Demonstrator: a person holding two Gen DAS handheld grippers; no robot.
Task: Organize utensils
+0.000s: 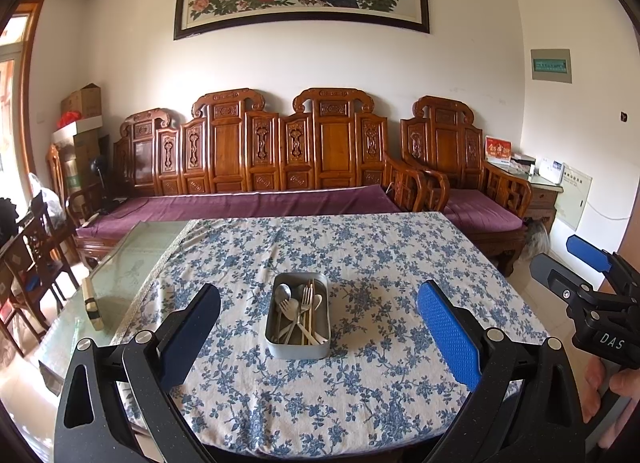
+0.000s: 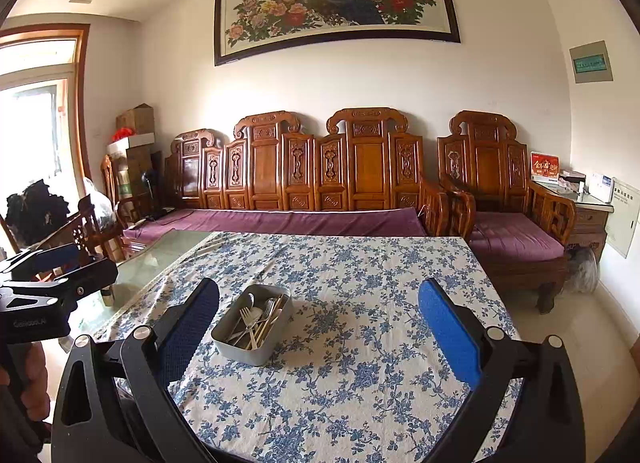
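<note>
A grey metal tray (image 1: 297,350) sits mid-table on the blue floral tablecloth (image 1: 360,255); inside lie forks, spoons and chopsticks (image 1: 298,313) in a loose pile. My left gripper (image 1: 320,323) hovers open above the near table edge, with the tray straight ahead between its fingers but farther off. In the right wrist view the tray (image 2: 240,351) stands left of centre, its utensils (image 2: 256,321) visible. My right gripper (image 2: 318,327) is open and holds nothing, above the near edge to the tray's right. The right gripper (image 1: 596,295) also shows at the left view's right edge.
Bare glass tabletop (image 1: 132,259) lies left of the cloth, with a small wooden item (image 1: 93,305) on it. A carved wooden sofa (image 1: 256,167) with purple cushions stands behind the table, an armchair (image 1: 472,183) at right. A hand (image 1: 600,387) holds the right gripper's handle.
</note>
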